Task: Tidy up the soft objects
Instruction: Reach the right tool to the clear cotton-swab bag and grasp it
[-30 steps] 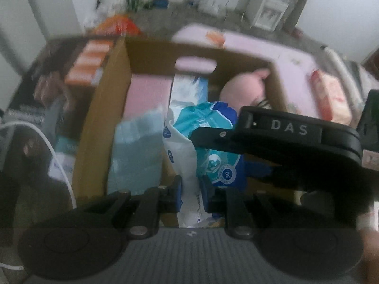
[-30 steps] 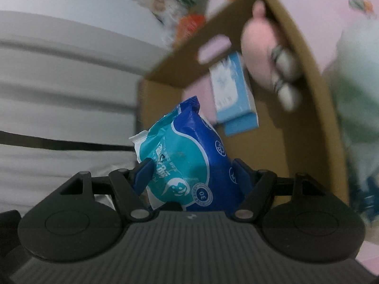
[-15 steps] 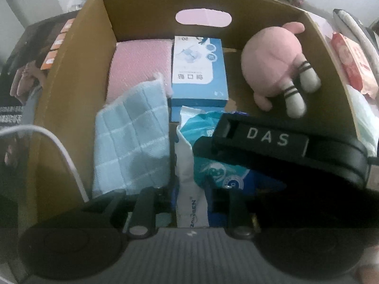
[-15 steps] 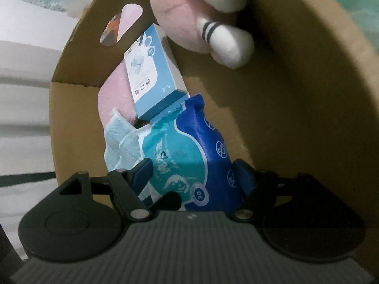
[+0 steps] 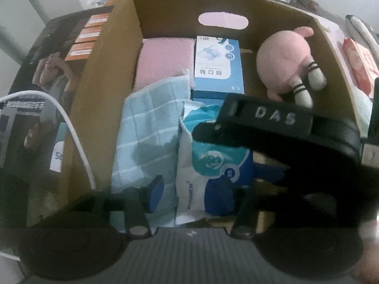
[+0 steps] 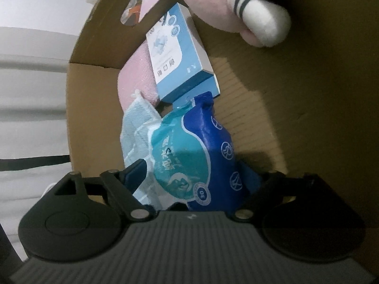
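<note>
Both grippers are down inside the open brown cardboard box (image 5: 99, 99), at the release stage of setting in the soft teal-and-blue plastic wipes pack (image 5: 213, 163).

Left gripper (image 5: 196, 193): jaws opening, about half spread. The white end of the pack lies between them; the left blue pad (image 5: 155, 193) stands clear of it, over the cloth. Right pad hidden, so contact on that side cannot be told.

Right gripper (image 6: 191, 175): jaws opening, already wide. The pack sits between them and looks to lie slack on the box contents rather than pinched.

Judgement: a floppy pack wanted a grip at each end to go in flat, not crumpled; both grips now letting go together.

Pack position: near-middle of the box, resting partly on the light-blue checked cloth (image 5: 146, 137), its far end touching the blue-and-white carton (image 5: 218, 66).

Other contents: folded pink textured cloth (image 5: 165, 59) in the far left corner, beside the carton; pink plush toy with striped white legs (image 5: 284, 59) against the right wall, apart from the pack.

Outside the box: a white cable (image 5: 71, 127) by the left wall.
</note>
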`<move>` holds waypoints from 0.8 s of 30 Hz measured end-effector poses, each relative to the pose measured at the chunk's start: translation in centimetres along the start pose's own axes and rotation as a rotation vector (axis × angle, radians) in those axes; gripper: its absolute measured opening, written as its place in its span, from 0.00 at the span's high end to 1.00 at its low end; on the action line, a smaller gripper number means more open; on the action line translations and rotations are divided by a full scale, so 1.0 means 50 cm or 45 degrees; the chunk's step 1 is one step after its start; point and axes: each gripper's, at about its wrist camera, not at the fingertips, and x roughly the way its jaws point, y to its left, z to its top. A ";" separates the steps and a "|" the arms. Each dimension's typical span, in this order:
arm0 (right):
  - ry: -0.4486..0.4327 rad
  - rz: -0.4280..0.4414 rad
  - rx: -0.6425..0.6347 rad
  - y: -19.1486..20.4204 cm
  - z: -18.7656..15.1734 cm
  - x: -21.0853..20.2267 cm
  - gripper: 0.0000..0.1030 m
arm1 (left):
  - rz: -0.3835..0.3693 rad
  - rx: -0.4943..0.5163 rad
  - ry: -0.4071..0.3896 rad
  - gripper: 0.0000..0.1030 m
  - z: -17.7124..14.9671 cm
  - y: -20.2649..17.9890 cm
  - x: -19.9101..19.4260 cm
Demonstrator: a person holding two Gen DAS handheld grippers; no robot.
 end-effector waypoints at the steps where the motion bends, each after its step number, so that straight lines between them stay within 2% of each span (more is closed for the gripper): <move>1: -0.004 0.007 -0.013 0.003 0.002 -0.004 0.16 | 0.004 -0.007 -0.010 0.43 -0.005 0.000 -0.009; 2: -0.012 0.014 -0.022 0.007 0.010 0.006 0.15 | 0.008 -0.016 -0.019 0.40 -0.005 -0.001 -0.014; 6: -0.069 0.092 -0.064 0.012 0.011 -0.042 0.12 | 0.002 -0.059 -0.081 0.34 -0.013 -0.003 -0.057; 8: -0.099 0.135 -0.074 0.015 0.017 -0.059 0.12 | -0.004 -0.078 -0.127 0.27 -0.013 -0.009 -0.083; 13: -0.197 0.321 -0.085 0.009 0.036 -0.150 0.12 | -0.022 -0.087 -0.233 0.22 0.004 -0.051 -0.144; 16: -0.225 0.465 -0.061 -0.015 0.053 -0.212 0.11 | -0.044 -0.069 -0.294 0.20 0.020 -0.105 -0.172; 19: -0.316 0.490 -0.079 -0.054 0.069 -0.300 0.09 | -0.072 -0.026 -0.332 0.19 0.040 -0.179 -0.187; 24: -0.471 0.517 0.047 -0.182 0.118 -0.459 0.09 | -0.148 0.026 -0.344 0.19 0.067 -0.321 -0.189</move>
